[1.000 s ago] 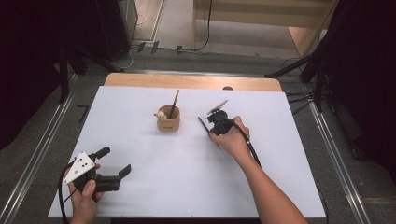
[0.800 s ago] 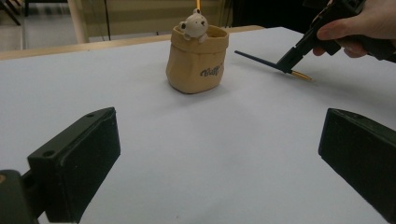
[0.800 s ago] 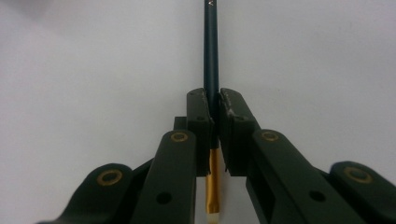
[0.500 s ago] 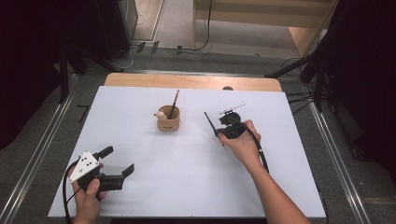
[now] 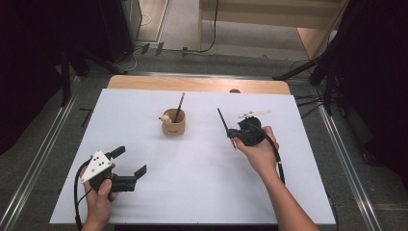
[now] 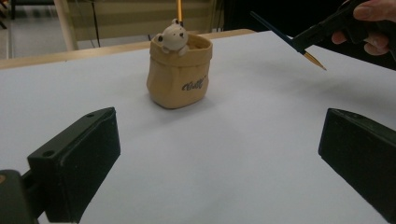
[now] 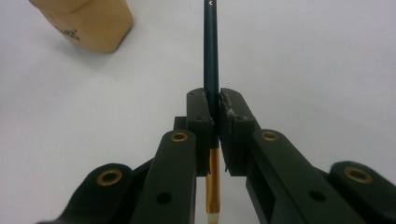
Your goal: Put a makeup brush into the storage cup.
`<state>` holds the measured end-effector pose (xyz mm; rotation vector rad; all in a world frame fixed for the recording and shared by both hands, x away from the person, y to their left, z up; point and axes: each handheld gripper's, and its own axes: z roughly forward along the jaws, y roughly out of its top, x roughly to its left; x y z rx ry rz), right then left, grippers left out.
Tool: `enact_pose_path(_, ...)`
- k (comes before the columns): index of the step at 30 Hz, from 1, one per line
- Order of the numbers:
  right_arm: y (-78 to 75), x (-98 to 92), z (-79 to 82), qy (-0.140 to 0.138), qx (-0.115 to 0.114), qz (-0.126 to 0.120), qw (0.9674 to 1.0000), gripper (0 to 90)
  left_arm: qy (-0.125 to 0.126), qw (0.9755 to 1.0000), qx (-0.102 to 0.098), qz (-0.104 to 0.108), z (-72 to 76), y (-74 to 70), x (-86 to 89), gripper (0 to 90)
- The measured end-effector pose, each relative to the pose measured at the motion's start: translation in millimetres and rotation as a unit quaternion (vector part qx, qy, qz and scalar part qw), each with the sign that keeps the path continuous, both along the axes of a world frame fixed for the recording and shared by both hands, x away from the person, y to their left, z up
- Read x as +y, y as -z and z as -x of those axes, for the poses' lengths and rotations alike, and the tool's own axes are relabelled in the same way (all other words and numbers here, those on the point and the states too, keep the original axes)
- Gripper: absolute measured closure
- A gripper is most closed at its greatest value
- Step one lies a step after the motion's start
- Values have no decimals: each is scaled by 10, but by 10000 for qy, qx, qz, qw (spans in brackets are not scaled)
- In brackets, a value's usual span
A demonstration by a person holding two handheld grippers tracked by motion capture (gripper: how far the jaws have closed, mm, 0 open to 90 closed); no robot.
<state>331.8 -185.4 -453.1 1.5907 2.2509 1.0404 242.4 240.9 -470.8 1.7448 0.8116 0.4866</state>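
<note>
On the white table (image 5: pixel 192 192), near its middle, the right gripper (image 7: pixel 213 112) is clamping a light, stiff, slippery pencil (image 7: pixel 211 46) near its ferrule, while the left gripper (image 6: pixel 219 154) is gaping wide, empty.

In your right gripper view, the fingers (image 7: pixel 204 122) cover the middle of the brush (image 7: pixel 211 56), its dark handle runs off the top edge, and the tan holder (image 7: pixel 88 23) is cut at the top. In your left gripper view, the pencil (image 6: pixel 179 8) in the holder leaves the top edge. From above, your hand hides most of the right gripper (image 5: pixel 230 135).
</note>
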Motion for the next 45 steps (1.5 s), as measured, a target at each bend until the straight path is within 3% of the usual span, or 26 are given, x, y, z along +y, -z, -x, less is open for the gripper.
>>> enact_pose_path(8,-70,-110,174,49,-591,-288,9978,848,97,9999,-64,-48,-47,-69,-141,0)
enact_pose_path(14,-95,-195,288,79,-838,-433,9955,848,197,9995,-159,-202,-71,-116,-289,0)
enact_pose_path(17,-97,-232,358,95,-953,-530,9940,848,283,9994,-167,-141,-91,-141,-379,0)
enact_pose_path(23,-95,-276,478,63,-1164,-622,9912,849,428,9988,-207,-139,-113,-188,-547,0)
enact_pose_path(34,-91,-269,691,12,-1488,-546,9874,848,610,9976,-336,-59,-165,-319,-788,0)
enact_pose_path(45,-74,-221,880,-278,-1681,-736,9826,848,849,9959,-296,-54,-195,-333,-847,0)
